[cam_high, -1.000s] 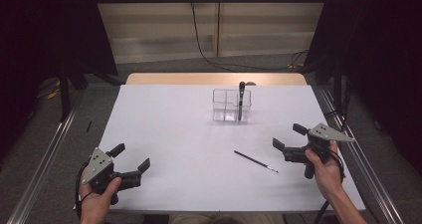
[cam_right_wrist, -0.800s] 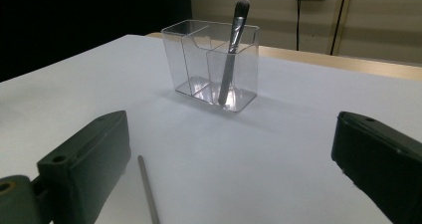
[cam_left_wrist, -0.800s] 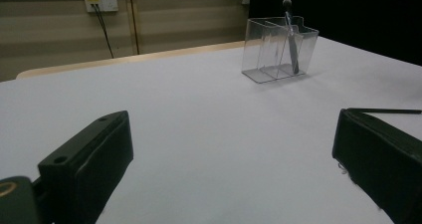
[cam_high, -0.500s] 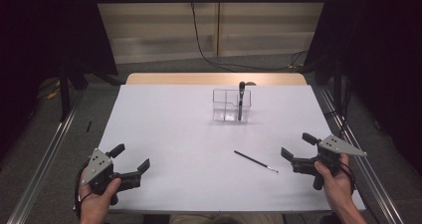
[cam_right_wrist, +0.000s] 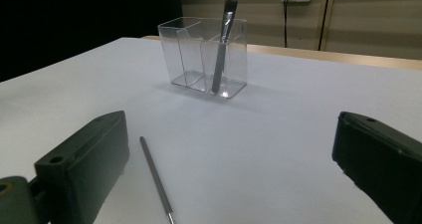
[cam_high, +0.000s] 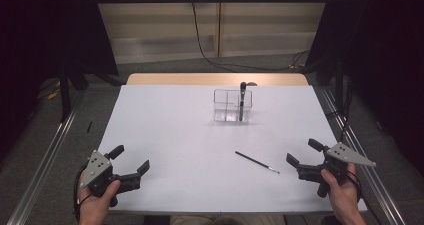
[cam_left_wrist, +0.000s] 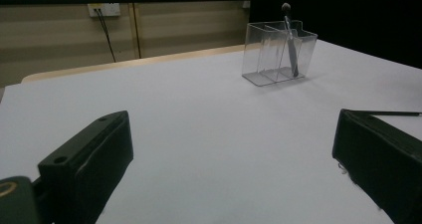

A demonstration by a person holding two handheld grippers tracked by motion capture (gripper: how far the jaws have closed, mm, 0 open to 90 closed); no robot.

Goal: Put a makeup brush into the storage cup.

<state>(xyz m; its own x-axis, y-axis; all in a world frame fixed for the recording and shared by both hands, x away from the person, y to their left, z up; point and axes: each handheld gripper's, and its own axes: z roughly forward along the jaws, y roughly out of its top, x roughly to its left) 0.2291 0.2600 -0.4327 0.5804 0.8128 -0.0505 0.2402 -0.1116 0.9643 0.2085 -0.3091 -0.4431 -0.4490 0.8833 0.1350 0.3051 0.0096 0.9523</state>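
- my left gripper (cam_high: 131,161) sits at the near left corner of the white table (cam_high: 170,130), well apart from everything else; its 2 black jaws stand wide open and hold nothing, touch nothing.
- the clear plastic 2-compartment holder (cam_high: 232,105) stands upright toward the far middle of the table. in its right compartment a dark-handled makeup brush with a rounded grey head (cam_high: 242,101) leans, bristles up. the holder looks light and rigid, so i judge a careless nudge would slide or tip it.
- the thin black stick-like brush with a pale tip (cam_high: 257,162) lies flat on the table, between the holder and my right gripper, nearer to the gripper. in the right gripper view it (cam_right_wrist: 155,176) lies just beside my left-hand jaw, pointing away toward the holder.
- i judge this thin brush to be very light, stiff and narrow, with a smooth handle that may roll or slip. lying flat, it leaves little for the jaws to get under, so i would close across the middle of the handle, jaws square to its length, and keep off the tip, which looks delicate.
- my right gripper (cam_high: 305,160) rests at the near right edge of the table, jaws wide open and empty, aimed at the thin brush but not touching it.
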